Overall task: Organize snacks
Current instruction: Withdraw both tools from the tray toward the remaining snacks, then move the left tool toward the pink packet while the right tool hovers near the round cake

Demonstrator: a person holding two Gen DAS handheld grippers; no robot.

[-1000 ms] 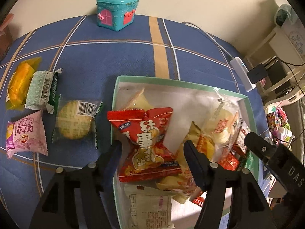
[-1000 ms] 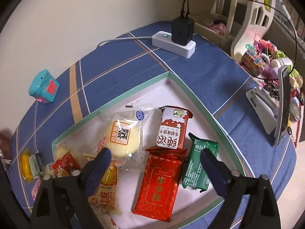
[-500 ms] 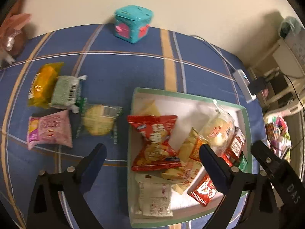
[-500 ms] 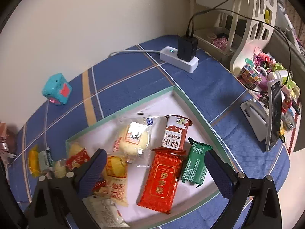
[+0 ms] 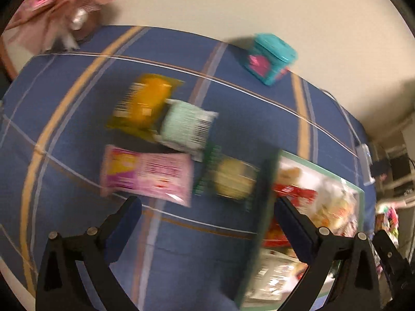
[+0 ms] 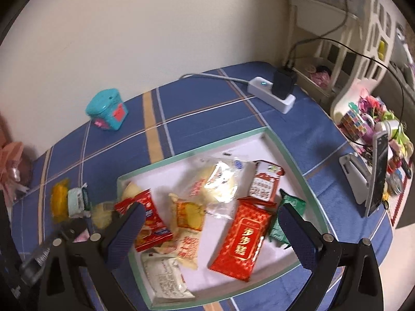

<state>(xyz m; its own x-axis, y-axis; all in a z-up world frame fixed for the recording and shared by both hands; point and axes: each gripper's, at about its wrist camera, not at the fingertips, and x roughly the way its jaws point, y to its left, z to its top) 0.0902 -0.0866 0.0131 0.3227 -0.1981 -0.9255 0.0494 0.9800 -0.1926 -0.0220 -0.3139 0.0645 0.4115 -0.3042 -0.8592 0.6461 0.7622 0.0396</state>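
Left gripper [image 5: 207, 211] wide open, nothing between its fingers, hanging over bare blue cloth [image 5: 181, 246] low in the blurry left wrist view. Jaws just finished opening. Just above it, 4 loose snacks in a bunch at the middle of the frame: pink pack [image 5: 147, 175] lying long-ways left to right, round cookie pack [image 5: 232, 180] to its right and close to the tray, mint pack [image 5: 188, 127] and yellow pack [image 5: 144, 102] higher up, touching, both tilted.

Right gripper [image 6: 208, 217] open too, empty, low in the right wrist view above the white tray [image 6: 293, 155] with the green rim. Tray's long side running from lower left up to upper right. Inside it: big red pack [image 6: 242, 238] with its long side nearly up and down, leaning right at the top; dark green pack [image 6: 286, 211] at its right, partly hidden by a finger; red-and-white pack [image 6: 264, 182] above; round bun pack [image 6: 219, 185] in the middle; small red pack [image 6: 149, 223] and white pack [image 6: 166, 276] at lower left.

Teal box [image 6: 107, 110] at upper left near the wall.
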